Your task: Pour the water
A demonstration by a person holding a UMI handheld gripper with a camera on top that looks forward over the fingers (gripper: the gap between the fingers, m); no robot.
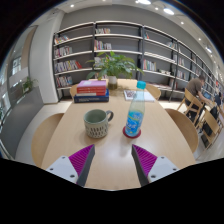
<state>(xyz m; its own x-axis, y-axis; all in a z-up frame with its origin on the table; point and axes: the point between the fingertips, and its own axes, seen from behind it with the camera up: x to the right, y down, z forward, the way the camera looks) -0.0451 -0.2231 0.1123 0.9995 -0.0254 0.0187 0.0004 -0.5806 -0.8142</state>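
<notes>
Water bottle point(135, 110) stands upright on the tabletop point(110, 150), well beyond my fingers and a little to the right of them, on what looks like a small red coaster point(132, 132). Just to its left sits a mug point(97, 123), handle turned toward the bottle, apart from it.

From the gripper view, my gripper point(114, 163) is spread wide with nothing between the fingers; the pink pads point(82, 159) face each other over bare wood. I judge this to be the very start: the approach, before any grasp. Next I would need to travel forward and right, bring the fingers to either side of the bottle's body, and close around it, keeping clear of the mug.

The bottle is a slim clear plastic cylinder with a blue label and a blue cap, likely smooth and slightly yielding. The mug looks like glazed ceramic, grey-green, squat and round. The tabletop is pale, smooth wood with rounded edges. Farther back lie stacked books point(91, 91) and a leafy potted plant point(115, 66), with bookshelves point(100, 45) behind.
</notes>
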